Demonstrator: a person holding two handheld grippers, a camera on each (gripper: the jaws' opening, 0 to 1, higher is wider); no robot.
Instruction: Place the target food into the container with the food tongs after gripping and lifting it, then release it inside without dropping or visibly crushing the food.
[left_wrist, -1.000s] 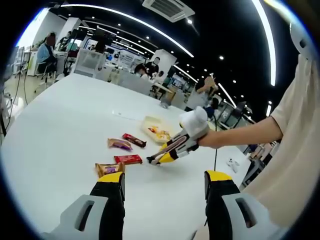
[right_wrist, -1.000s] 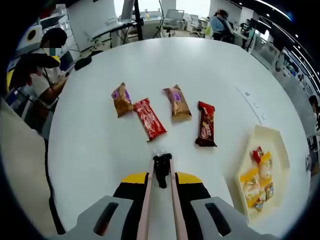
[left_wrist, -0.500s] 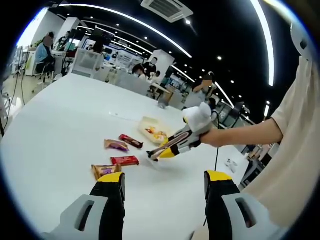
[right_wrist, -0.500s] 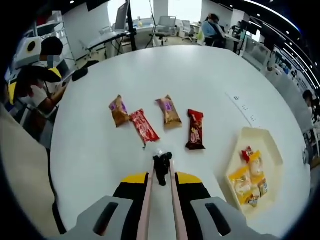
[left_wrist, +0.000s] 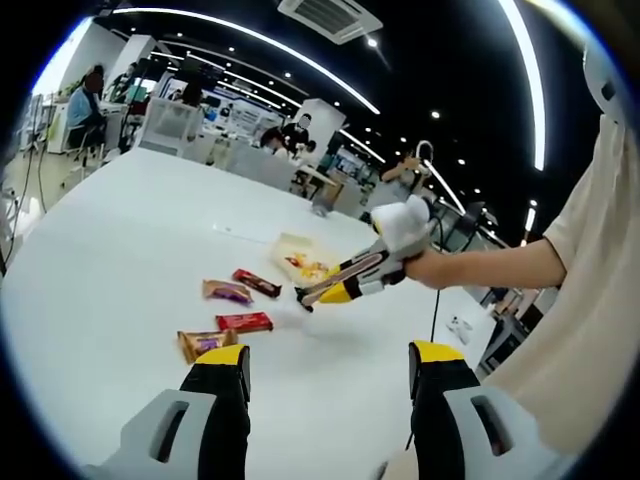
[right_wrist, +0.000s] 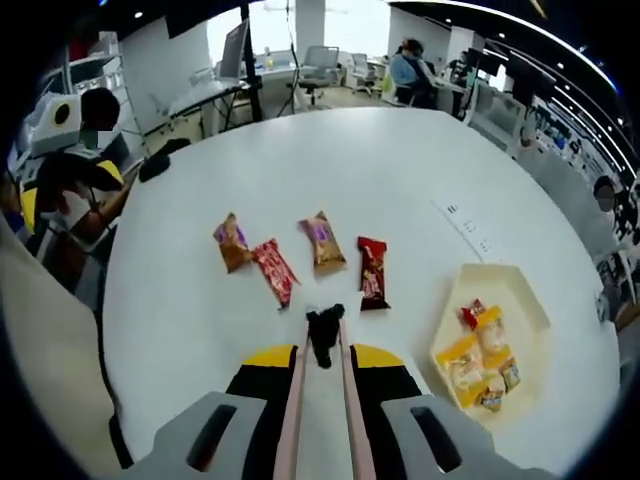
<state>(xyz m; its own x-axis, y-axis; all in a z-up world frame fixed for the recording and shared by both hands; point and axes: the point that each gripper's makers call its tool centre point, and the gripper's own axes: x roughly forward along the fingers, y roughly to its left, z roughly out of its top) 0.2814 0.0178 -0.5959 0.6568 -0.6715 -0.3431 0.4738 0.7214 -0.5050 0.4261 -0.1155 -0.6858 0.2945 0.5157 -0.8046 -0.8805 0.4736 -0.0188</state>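
Four wrapped snacks (right_wrist: 299, 256) lie beyond the right tongs (right_wrist: 323, 335), closed and holding nothing.

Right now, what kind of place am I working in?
Most likely an open-plan office or lab: a big white table, desks with monitors and office chairs behind it, people seated at workstations, and long strip lights overhead.

Bright, even indoor light from ceiling strip lights (left_wrist: 260, 62) arcing from 10 to 2 o'clock in left gripper view; white desk (right_wrist: 370, 160) slightly washed out, soft short shadows. Window glare at 12 o'clock in right gripper view. Strong fisheye bending at edges; background soft.
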